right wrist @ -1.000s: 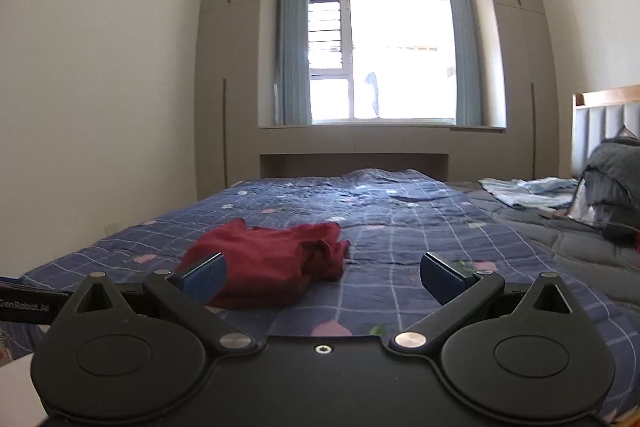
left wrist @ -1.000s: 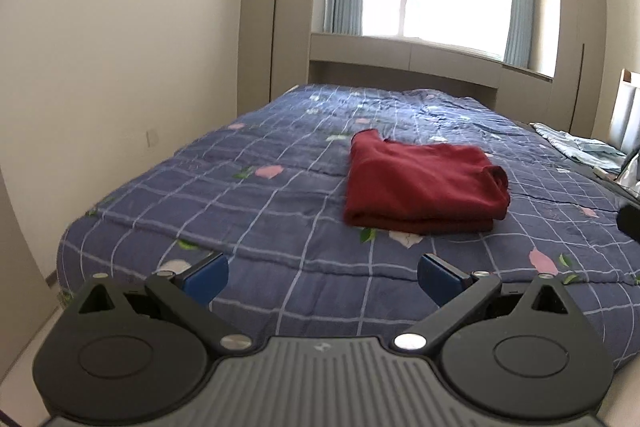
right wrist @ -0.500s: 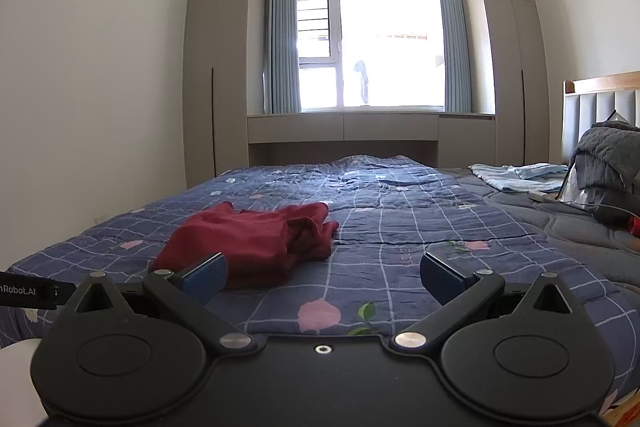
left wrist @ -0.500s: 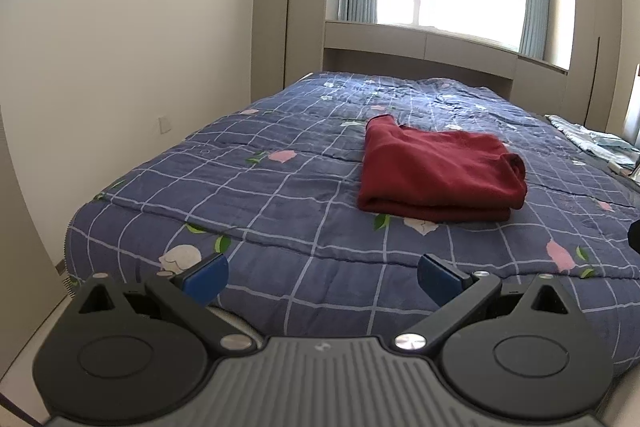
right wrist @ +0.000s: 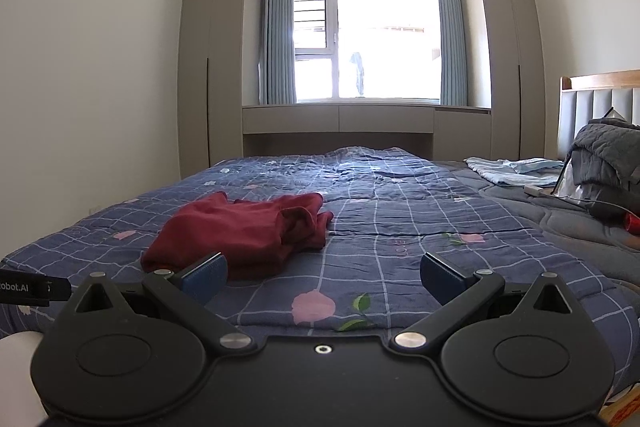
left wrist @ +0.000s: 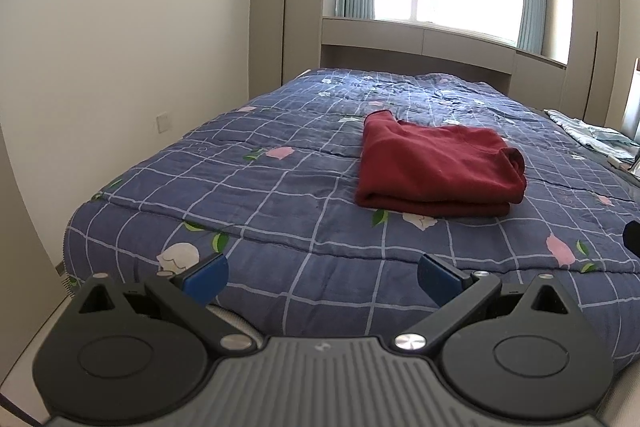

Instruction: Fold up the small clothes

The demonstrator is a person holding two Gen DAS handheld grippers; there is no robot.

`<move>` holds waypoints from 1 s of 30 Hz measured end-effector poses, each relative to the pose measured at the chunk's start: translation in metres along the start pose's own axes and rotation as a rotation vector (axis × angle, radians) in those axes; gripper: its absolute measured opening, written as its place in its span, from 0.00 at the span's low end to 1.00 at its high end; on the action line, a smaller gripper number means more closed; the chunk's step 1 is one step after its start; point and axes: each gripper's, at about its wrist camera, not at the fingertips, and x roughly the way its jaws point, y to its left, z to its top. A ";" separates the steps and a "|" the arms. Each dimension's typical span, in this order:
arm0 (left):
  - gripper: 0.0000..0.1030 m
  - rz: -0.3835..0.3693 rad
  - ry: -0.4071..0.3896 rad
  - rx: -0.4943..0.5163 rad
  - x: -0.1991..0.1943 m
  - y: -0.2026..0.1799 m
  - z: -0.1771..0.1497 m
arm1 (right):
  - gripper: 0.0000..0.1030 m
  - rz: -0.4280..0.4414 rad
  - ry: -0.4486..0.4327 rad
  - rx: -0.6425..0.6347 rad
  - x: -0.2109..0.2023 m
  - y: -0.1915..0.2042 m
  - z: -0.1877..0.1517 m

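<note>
The red garment point(left wrist: 438, 169) lies folded on the bed, well apart from both tongs. The left tongs point(left wrist: 322, 273) stand spread wide with nothing between the blue pads point(left wrist: 206, 273), held off the near edge of the bed; the right tongs point(right wrist: 324, 273) are likewise spread and empty, low over the quilt. In the left view the garment is a flat rectangular stack, its long axis running left to right, the folded edge toward the camera and the bunched end to the right. It rests on the blue checked floral quilt point(left wrist: 248, 187). Farther right lie a light blue cloth point(right wrist: 516, 171) and a grey blanket point(right wrist: 608, 155) by the headboard point(right wrist: 600, 99).
</note>
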 end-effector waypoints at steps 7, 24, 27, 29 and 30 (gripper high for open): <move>1.00 -0.002 0.010 0.003 0.002 0.000 -0.001 | 0.99 -0.002 0.001 -0.002 0.000 0.000 0.000; 1.00 -0.001 0.017 0.013 0.003 -0.002 -0.001 | 0.99 -0.002 0.001 -0.006 -0.001 -0.001 0.000; 1.00 0.000 0.018 0.014 0.003 -0.002 -0.001 | 0.99 -0.002 0.001 -0.006 -0.001 -0.001 0.000; 1.00 -0.001 0.017 0.013 0.003 -0.002 -0.001 | 0.99 -0.002 0.001 -0.006 -0.001 -0.001 0.000; 1.00 -0.001 0.018 0.013 0.003 -0.002 -0.001 | 0.99 -0.002 0.001 -0.006 -0.001 -0.001 0.000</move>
